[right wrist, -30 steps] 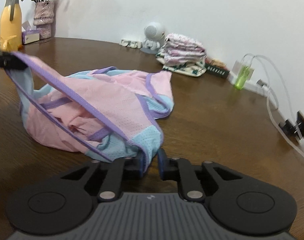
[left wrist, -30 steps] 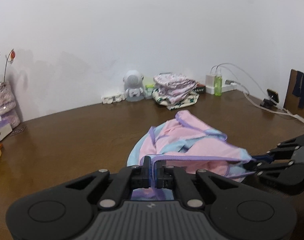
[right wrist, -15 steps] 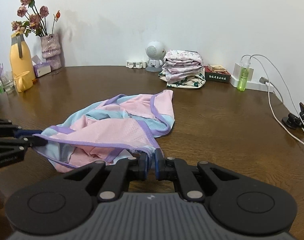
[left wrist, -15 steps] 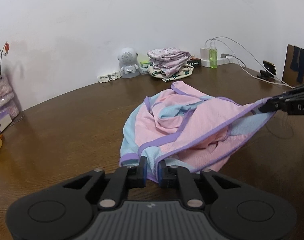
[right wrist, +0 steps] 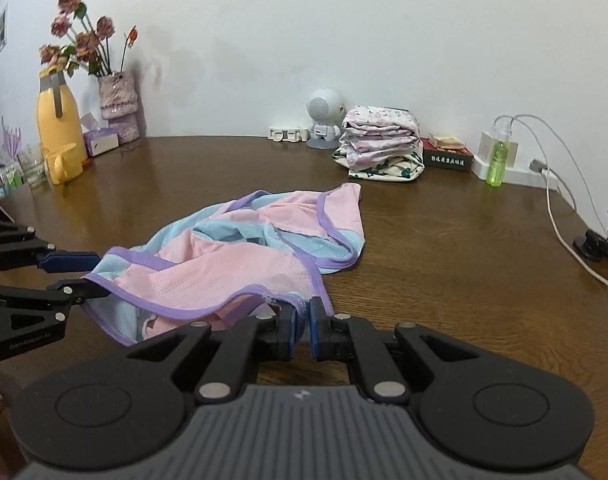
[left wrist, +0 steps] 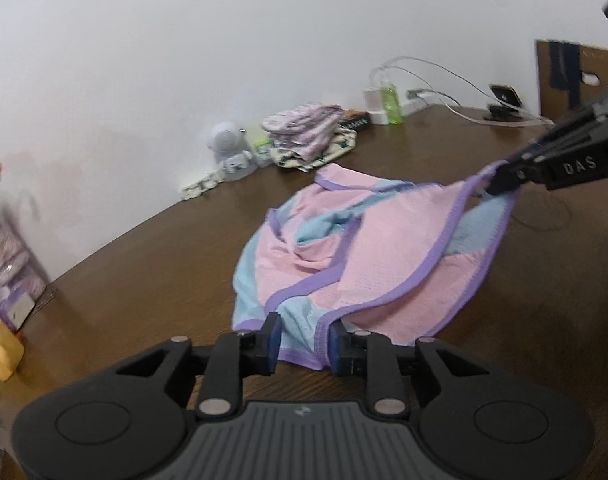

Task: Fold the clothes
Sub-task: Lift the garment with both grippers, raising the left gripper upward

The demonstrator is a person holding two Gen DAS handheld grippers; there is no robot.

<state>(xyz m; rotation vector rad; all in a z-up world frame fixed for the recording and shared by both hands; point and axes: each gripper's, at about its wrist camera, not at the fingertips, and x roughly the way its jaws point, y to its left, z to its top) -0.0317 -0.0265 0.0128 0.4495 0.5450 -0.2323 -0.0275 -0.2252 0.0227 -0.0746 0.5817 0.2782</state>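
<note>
Left wrist view: the left gripper now has its fingers wide apart, with the hem of the pink and blue garment lying loose between them; half a second ago they were closed on this hem.
Meaning: I judge the left corner is being released, so this edge is set down on the table for the fold.
Right gripper in this view: the right gripper holds the far corner up, at the right.
Right wrist view: the right gripper has its fingers narrow, pinching the purple hem as before.
Garment place: in the middle of the table, in front of the pile of folded clothes.
Long axis: the stretched hem runs from one gripper to the other; the body points away toward the wall.
</note>
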